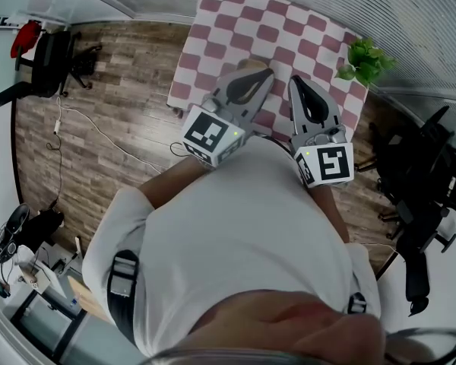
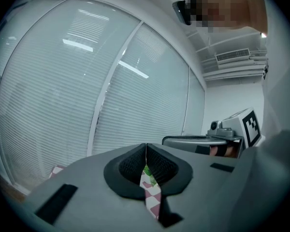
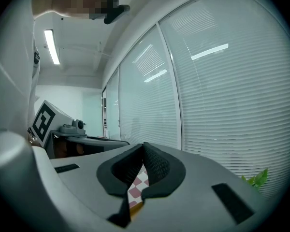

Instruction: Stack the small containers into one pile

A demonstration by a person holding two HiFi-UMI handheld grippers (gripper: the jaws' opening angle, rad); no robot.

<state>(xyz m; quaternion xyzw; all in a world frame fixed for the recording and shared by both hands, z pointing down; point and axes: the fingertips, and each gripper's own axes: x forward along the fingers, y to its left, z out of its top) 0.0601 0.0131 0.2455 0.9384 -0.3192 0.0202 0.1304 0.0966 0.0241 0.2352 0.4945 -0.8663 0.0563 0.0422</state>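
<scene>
**Holding both grippers shut over the checked cloth**

You have the left gripper [image 1: 263, 73] and the right gripper [image 1: 297, 80] raised close to your chest, side by side but not touching, both aimed towards 12 o'clock in the head view. Your left gripper's fingers [image 2: 135, 164] are pressed together at the tips with nothing between them. Your right gripper's fingers [image 3: 154, 164] are closed on each other the same way, also empty.

Ahead of the tips, at 12 o'clock, lies the pink-and-white checked cloth [image 1: 289, 29]; a strip of it shows through the gap below each pair of pads. A green plant [image 1: 367, 59] stands at the cloth's edge at about 2 o'clock. A black chair [image 1: 53, 59] sits on the wooden floor [image 1: 114, 120] at 10 o'clock.

Both gripper views look up at window blinds [image 2: 63, 81]. None of the views shows the small containers, so their place cannot be told.
</scene>
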